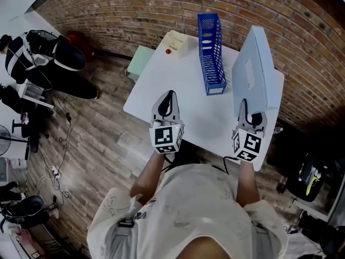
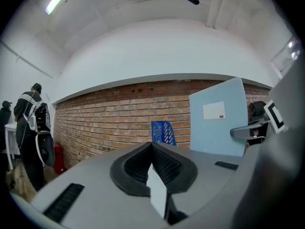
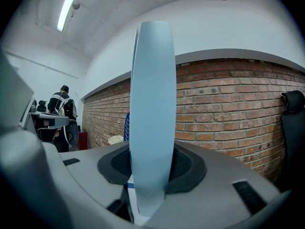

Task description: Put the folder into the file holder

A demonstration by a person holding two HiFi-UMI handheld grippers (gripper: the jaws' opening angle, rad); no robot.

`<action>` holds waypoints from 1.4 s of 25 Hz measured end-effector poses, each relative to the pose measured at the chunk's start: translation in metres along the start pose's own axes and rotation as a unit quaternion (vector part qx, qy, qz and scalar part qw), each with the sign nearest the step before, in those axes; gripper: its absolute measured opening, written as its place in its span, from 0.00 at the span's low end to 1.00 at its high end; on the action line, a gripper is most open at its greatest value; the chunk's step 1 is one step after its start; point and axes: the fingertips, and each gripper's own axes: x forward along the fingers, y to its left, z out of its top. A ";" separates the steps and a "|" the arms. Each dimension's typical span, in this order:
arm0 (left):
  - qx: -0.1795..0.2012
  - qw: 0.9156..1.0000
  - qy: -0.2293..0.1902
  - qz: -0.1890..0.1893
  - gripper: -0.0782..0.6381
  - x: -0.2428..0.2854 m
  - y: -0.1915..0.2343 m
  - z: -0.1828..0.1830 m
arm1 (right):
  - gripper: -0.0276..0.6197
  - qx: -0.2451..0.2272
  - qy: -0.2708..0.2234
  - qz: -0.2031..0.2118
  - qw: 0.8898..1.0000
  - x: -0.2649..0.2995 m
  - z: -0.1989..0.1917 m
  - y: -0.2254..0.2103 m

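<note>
A light blue folder (image 1: 256,72) stands upright over the right side of the white table (image 1: 183,85), and my right gripper (image 1: 249,116) is shut on its near lower edge. In the right gripper view the folder (image 3: 151,104) is edge-on between the pads of that gripper (image 3: 150,171). The blue file holder (image 1: 211,53) stands empty on the table, left of the folder and further back. My left gripper (image 1: 167,97) hovers above the table's near left part, shut with nothing in it. The left gripper view shows its closed tips (image 2: 152,147), the file holder (image 2: 163,130) ahead and the folder (image 2: 217,120) to the right.
A beige box with a red button (image 1: 175,42) lies at the table's far left corner, with a pale green cabinet (image 1: 141,61) beside the table. A brick wall (image 1: 161,9) runs behind. A person in black (image 2: 31,113) stands far left. A black chair (image 3: 291,128) is at the right.
</note>
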 end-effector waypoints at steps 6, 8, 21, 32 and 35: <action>-0.004 1.000 0.006 -0.006 0.13 0.012 -0.002 -0.006 | 0.31 -0.005 0.003 -0.001 1.000 0.009 0.001 0.000; -0.006 1.000 0.009 -0.006 0.13 0.013 -0.003 -0.009 | 0.31 -0.007 0.004 0.000 1.000 0.011 -0.001 -0.001; -0.010 1.000 0.016 0.001 0.13 0.010 -0.006 -0.017 | 0.31 -0.018 -0.054 0.010 0.998 0.005 0.056 -0.006; -0.005 1.000 0.002 0.010 0.13 0.012 -0.002 -0.008 | 0.31 -0.025 -0.189 0.043 0.981 0.005 0.162 0.008; -0.003 1.000 0.009 0.016 0.13 0.019 -0.015 -0.014 | 0.31 -0.022 -0.209 0.055 0.976 0.010 0.172 0.000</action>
